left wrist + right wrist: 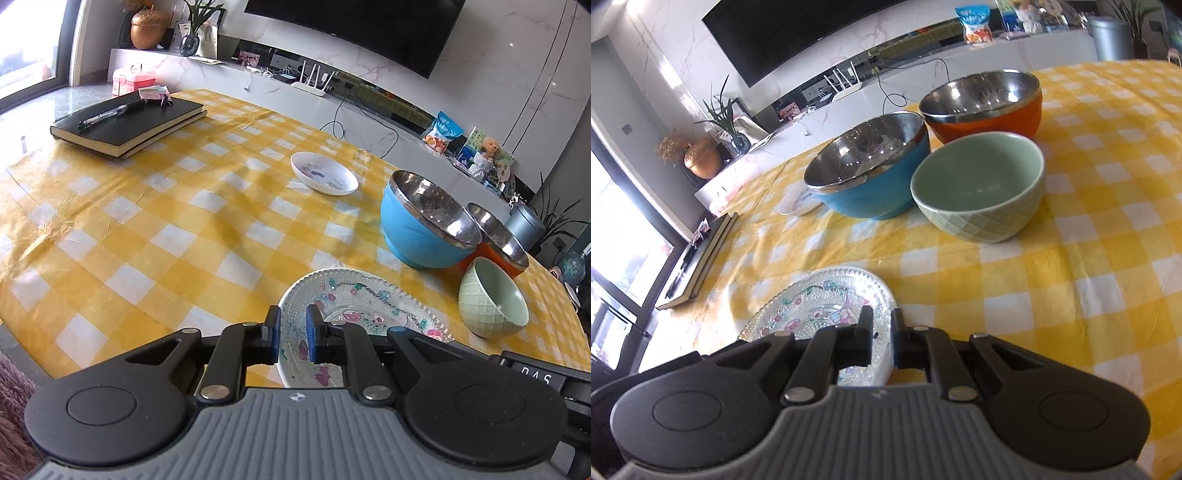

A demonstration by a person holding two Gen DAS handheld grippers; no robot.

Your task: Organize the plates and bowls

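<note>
A patterned glass plate [365, 302] lies near the front of the yellow checked table [166, 229]. My left gripper [293, 332] is shut on its left rim. My right gripper [881, 334] is shut on its right rim; the plate [812, 306] shows there too. Behind stand a blue steel-lined bowl [424, 229] [871, 177], an orange steel-lined bowl [502, 243] [986, 107] and a green ceramic bowl [491, 299] [979, 184]. A small white plate [325, 173] [798, 201] lies farther back.
Black notebooks [129, 122] [698, 266] with a pen on top lie at the table's far left. A TV counter with a router [314, 79], cables and clutter runs behind the table. A grey tin [524, 225] stands past the orange bowl.
</note>
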